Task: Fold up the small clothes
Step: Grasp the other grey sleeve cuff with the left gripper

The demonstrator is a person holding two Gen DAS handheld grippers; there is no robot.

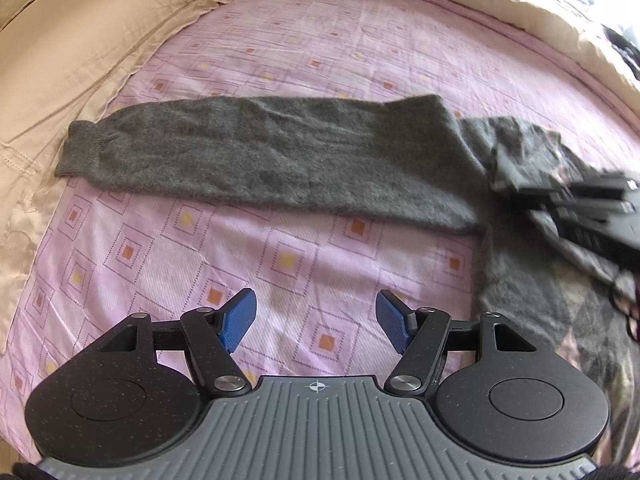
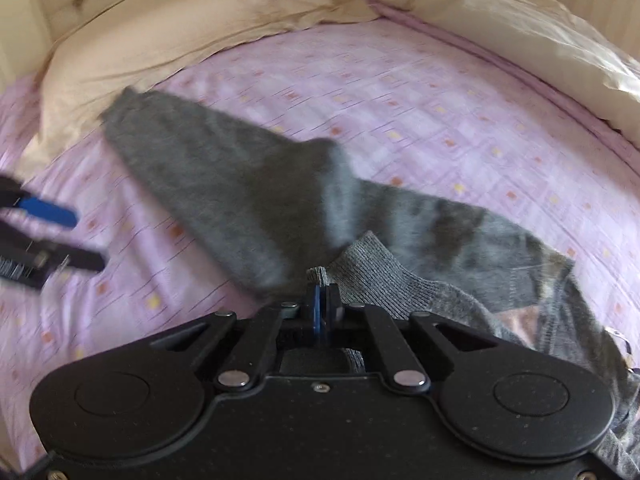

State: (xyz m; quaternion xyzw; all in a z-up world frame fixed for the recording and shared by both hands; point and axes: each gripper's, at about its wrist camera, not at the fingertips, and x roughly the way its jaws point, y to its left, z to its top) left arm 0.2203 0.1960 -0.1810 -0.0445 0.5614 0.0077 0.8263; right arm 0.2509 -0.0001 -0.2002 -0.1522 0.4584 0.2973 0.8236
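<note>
Pink patterned bed sheet (image 1: 312, 60) serves as the folding surface, beige pillows (image 1: 80, 40) at its far edge. Grey knit garment (image 1: 260, 156) lies across the sheet, one long sleeve or leg stretched flat, probably laid out for folding; cuff (image 1: 80, 140) touches a pillow. Right gripper (image 2: 319, 280), low and level, jaws pressed together pinching a ribbed edge (image 2: 360, 268) of the garment. Left gripper (image 1: 316, 320) hovers above bare sheet near the garment, jaws spread, empty.
</note>
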